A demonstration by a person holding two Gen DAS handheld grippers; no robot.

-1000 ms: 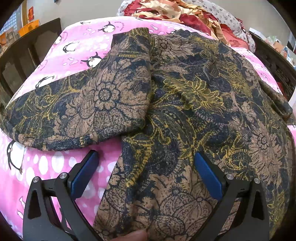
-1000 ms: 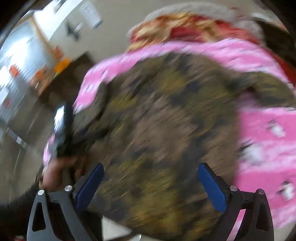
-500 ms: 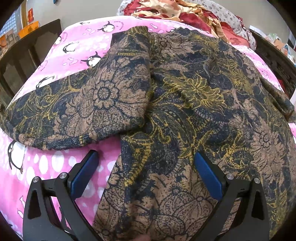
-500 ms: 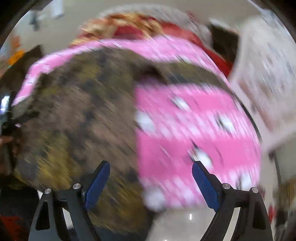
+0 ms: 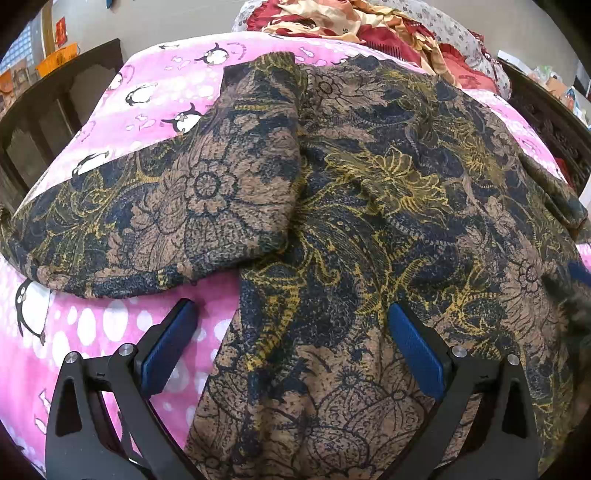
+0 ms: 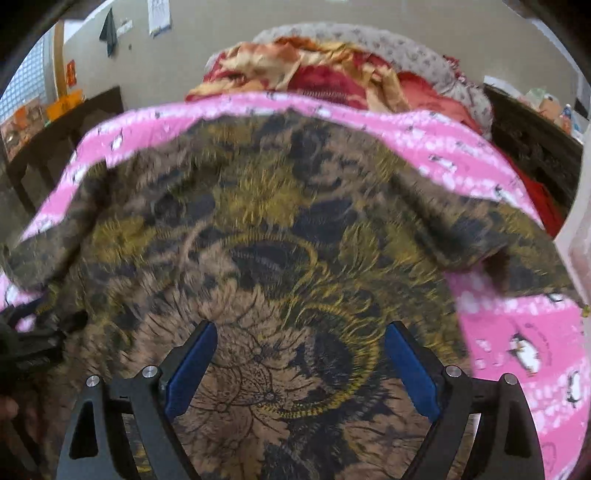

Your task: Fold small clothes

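Note:
A brown, navy and yellow floral shirt (image 5: 369, 206) lies spread on a pink penguin-print blanket (image 5: 92, 325). Its left sleeve (image 5: 177, 206) is folded across toward the body. My left gripper (image 5: 291, 332) is open and empty, low over the shirt's near left edge, one finger over the blanket and one over the fabric. My right gripper (image 6: 299, 350) is open and empty, close above the shirt's lower middle (image 6: 277, 258). The right sleeve (image 6: 491, 229) stretches out to the right. The right gripper shows as a blur at the left wrist view's right edge (image 5: 576, 291).
A pile of red and gold bedding (image 5: 369, 26) lies at the far end of the bed. Dark wooden furniture stands at the left (image 5: 55, 107) and right (image 5: 546, 118). The blanket (image 6: 524, 350) is bare to the right of the shirt.
My right gripper swung right over the bare blanket, then back left and closer over the shirt's lower middle. My left gripper has hardly moved. Both stay open.

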